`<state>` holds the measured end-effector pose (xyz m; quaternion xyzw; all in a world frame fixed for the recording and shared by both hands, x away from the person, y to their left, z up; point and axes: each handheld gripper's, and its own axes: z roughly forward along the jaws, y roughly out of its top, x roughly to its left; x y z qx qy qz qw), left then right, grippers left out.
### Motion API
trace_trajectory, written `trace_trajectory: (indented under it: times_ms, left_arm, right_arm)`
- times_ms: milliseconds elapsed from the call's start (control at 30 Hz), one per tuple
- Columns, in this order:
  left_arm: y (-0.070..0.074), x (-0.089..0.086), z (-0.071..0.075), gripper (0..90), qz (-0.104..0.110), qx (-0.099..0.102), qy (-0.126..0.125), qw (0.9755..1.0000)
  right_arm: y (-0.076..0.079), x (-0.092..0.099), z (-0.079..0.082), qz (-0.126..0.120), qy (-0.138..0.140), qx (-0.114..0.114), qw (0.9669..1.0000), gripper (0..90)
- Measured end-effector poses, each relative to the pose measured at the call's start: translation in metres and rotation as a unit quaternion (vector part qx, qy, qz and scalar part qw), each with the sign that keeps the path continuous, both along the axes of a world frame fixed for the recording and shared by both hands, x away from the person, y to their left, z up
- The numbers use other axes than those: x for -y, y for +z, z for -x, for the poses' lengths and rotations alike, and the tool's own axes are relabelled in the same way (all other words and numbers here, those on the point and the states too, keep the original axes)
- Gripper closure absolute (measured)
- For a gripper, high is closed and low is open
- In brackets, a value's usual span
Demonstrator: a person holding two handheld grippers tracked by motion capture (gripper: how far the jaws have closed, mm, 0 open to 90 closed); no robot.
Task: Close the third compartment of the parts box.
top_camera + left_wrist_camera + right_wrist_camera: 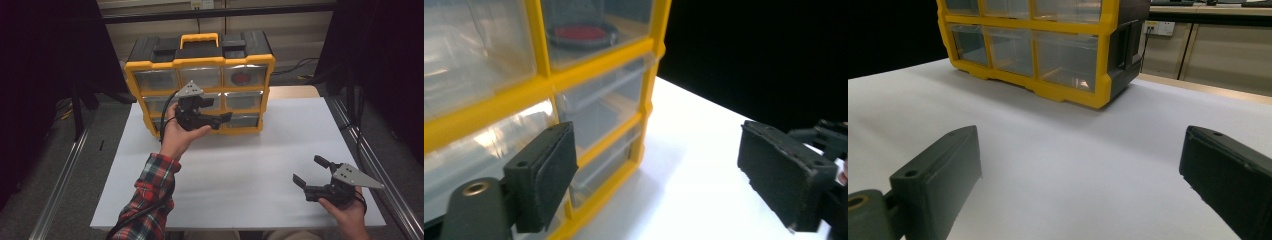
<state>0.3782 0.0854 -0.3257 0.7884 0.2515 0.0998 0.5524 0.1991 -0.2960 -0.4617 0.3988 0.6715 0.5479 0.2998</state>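
Forearm in a red plaid sleeve (150,192) rising from the bottom edge of the high view, left of centre. Right gripper (309,172) low at the lower right of that frame, held in a hand (345,212) over the white table top (240,170), jaws spread wide, nothing between them. Same wide spread in the right gripper view: two black pads (943,175) at the bottom corners, bare white surface in the gap, yellow organiser beyond in the upper half. Further up, near the middle of the high view, left hand (177,135) carrying the left gripper (224,120), jaws lying across the lower front of the organiser. Jaws wide apart and empty in the left gripper view, one pad (549,175) just in front of a clear drawer at the lower left, the other at the right edge. Farthest back, yellow drawer organiser (200,62) with a black top and yellow handle, standing at the far end of the table, upper centre of the frame. Red round item (242,78) inside its top right drawer, also seen at the top of the left gripper view.
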Motion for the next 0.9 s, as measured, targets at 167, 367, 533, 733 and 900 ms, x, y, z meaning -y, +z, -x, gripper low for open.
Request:
trace_trajectory:
  times_ms: [167,367,533,733,900]
  left_arm:
    - [-0.013,-0.011,0.006,10.4,0.008,-0.001,0.003,1.0]
    - [-0.028,-0.023,0.013,5.2,0.017,-0.003,0.012,0.9998]
    - [-0.038,-0.032,0.018,3.5,0.023,-0.003,0.017,0.9996]
    - [-0.049,-0.041,0.025,2.5,0.021,0.001,0.016,0.9997]
    - [-0.062,-0.05,0.032,2.3,0.007,0.01,0.016,0.9998]
  right_arm:
    - [0.0,0.0,0.0,0.0,-0.001,-0.001,1.0,2.8]
    - [0.0,0.0,0.0,-0.001,-0.001,-0.001,1.0,2.8]
    - [0.0,0.0,0.0,0.0,0.001,-0.001,1.0,2.8]
    - [0.0,0.0,0.0,0.0,0.001,0.0,1.0,2.8]
    - [0.0,0.0,0.0,0.001,0.001,0.001,1.0,2.8]
